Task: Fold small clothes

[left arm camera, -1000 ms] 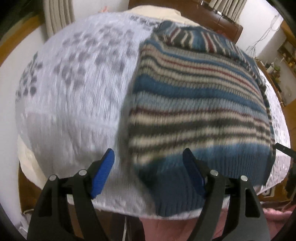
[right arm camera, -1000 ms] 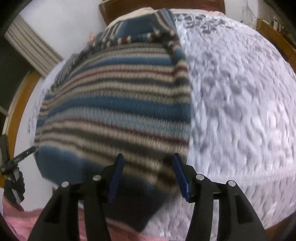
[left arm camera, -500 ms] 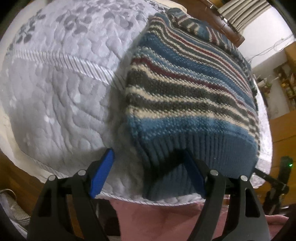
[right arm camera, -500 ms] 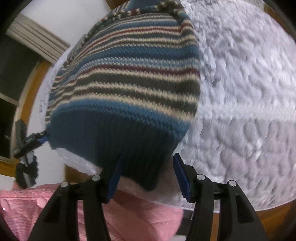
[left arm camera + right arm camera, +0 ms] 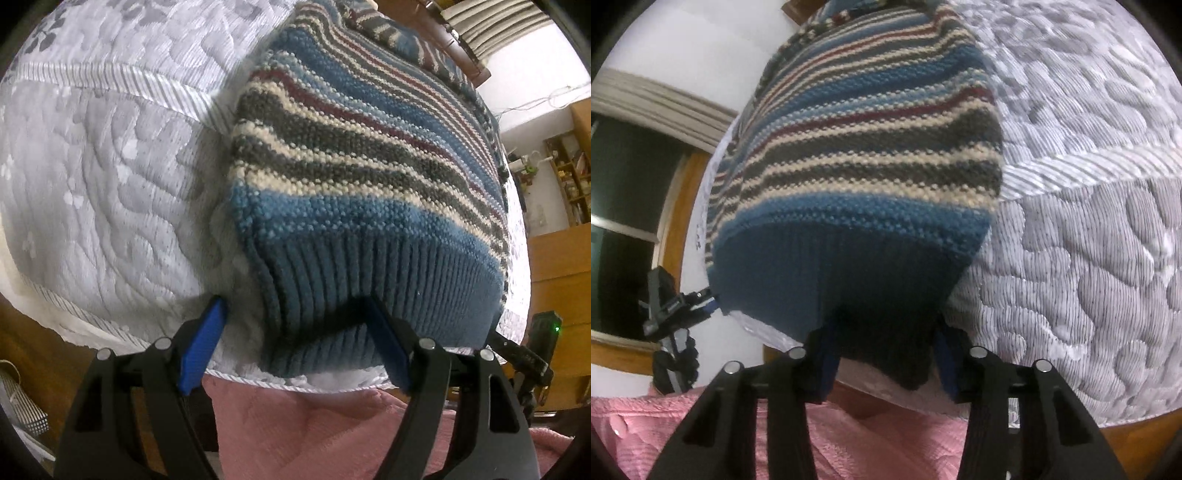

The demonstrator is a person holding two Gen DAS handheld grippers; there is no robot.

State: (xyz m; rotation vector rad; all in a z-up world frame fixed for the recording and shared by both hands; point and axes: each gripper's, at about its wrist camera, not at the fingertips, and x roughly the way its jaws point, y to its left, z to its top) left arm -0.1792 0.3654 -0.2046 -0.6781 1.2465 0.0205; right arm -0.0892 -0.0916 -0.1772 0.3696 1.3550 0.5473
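The left gripper (image 5: 295,343) and right gripper (image 5: 882,354) are spread apart astride the ribbed hem of the striped blue knitted sweater (image 5: 362,177), which is laid on the white quilted mattress (image 5: 103,177). The hem is bunched at 6 o'clock; if only one layer is pinched, the fold could be skewed.

Right gripper at the sweater's near hem

The right gripper (image 5: 884,354) has its jaws spread, with the dark ribbed hem of the striped sweater (image 5: 864,155) hanging between its blue pads (image 5: 947,360). The sweater lies on a quilted grey-white mattress (image 5: 1089,221). At far left the left gripper (image 5: 677,306) sits by the sweater's other corner. Pink fabric (image 5: 882,439) fills the bottom.
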